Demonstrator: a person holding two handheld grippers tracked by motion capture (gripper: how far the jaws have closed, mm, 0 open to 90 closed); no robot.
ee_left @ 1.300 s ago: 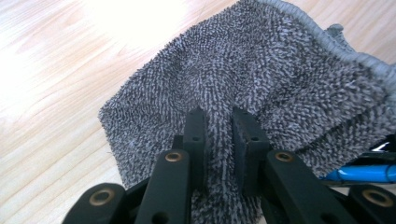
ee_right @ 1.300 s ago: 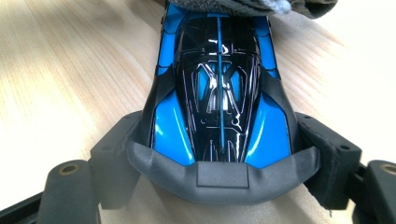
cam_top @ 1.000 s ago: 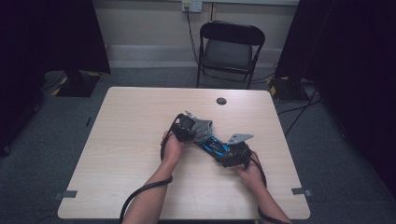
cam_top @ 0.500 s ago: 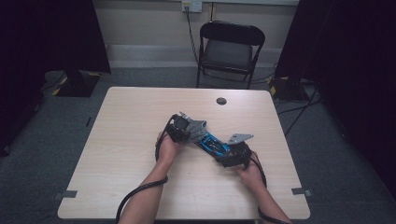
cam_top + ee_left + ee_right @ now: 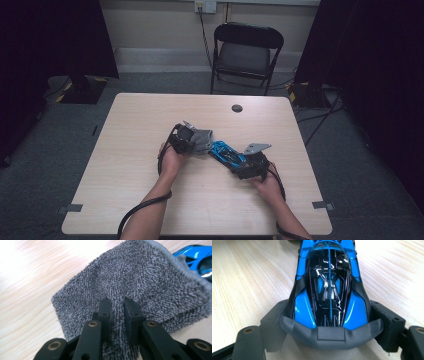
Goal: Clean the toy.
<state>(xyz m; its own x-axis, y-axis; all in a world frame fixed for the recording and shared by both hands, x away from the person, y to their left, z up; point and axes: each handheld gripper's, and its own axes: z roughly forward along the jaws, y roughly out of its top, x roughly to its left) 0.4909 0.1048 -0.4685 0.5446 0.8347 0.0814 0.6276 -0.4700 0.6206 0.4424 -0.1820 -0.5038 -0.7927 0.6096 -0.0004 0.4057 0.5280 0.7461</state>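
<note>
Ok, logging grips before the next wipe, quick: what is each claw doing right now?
Left claw: closed, pinching a fold of the grey microfibre cloth.
Right claw: closed on the blue toy car, jaws at its sides.

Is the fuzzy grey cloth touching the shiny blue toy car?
Touching. In the left gripper view the grey cloth's edge overlaps the blue car's body at the top right corner with no gap; in the high view they meet too.

Cloth (image 5: 202, 140) left of toy car (image 5: 227, 153), touching
</note>
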